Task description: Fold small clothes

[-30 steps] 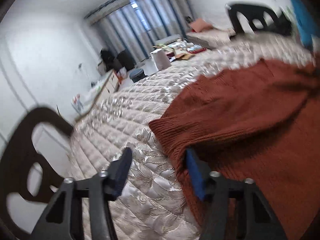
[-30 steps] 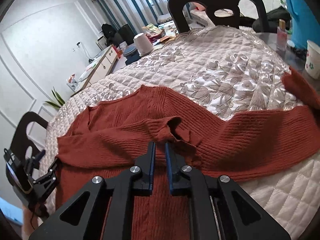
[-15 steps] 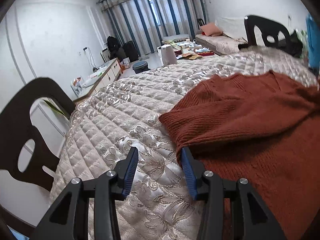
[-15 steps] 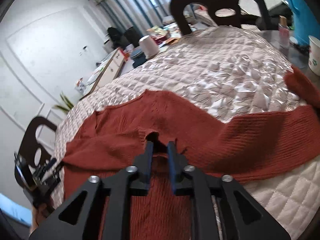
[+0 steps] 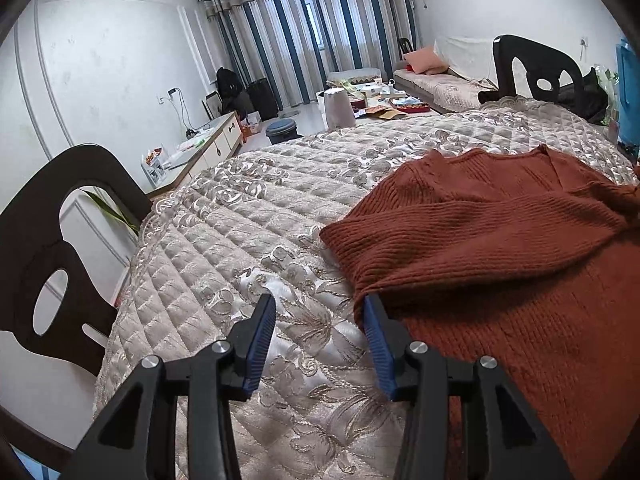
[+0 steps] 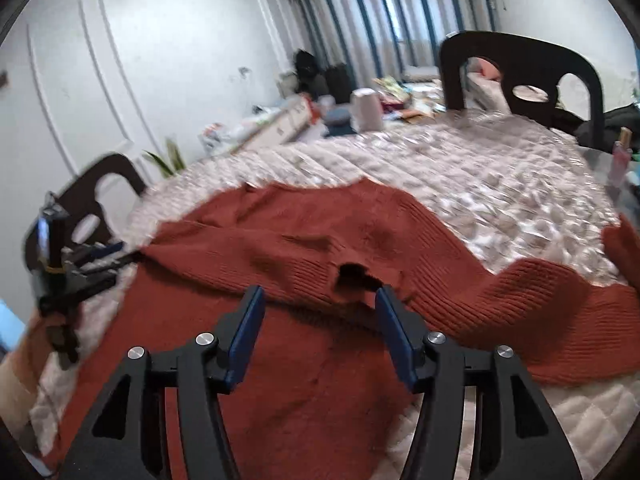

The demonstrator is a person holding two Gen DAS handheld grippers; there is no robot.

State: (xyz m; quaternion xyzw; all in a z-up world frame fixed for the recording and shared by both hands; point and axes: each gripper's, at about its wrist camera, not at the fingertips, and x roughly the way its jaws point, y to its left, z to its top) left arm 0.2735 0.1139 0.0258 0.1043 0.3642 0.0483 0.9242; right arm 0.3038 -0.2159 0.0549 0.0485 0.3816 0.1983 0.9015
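Bare quilt (image 5: 224,248) lay open left of the sweater (image 5: 500,264), dark chair (image 5: 60,248) crowded that table edge, another chair (image 6: 520,76) stood at the far side, bottle (image 6: 620,156) (blurred) flanked the right edge.

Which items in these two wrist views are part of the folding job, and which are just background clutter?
Part of the job:
- rust-red knit sweater, one sleeve folded across its body
- quilted cover it lies on
- left gripper, open
- right gripper, open above the sweater

Just lying about:
- dark chair
- second dark chair
- white kettle
- curtains
- pink pillow
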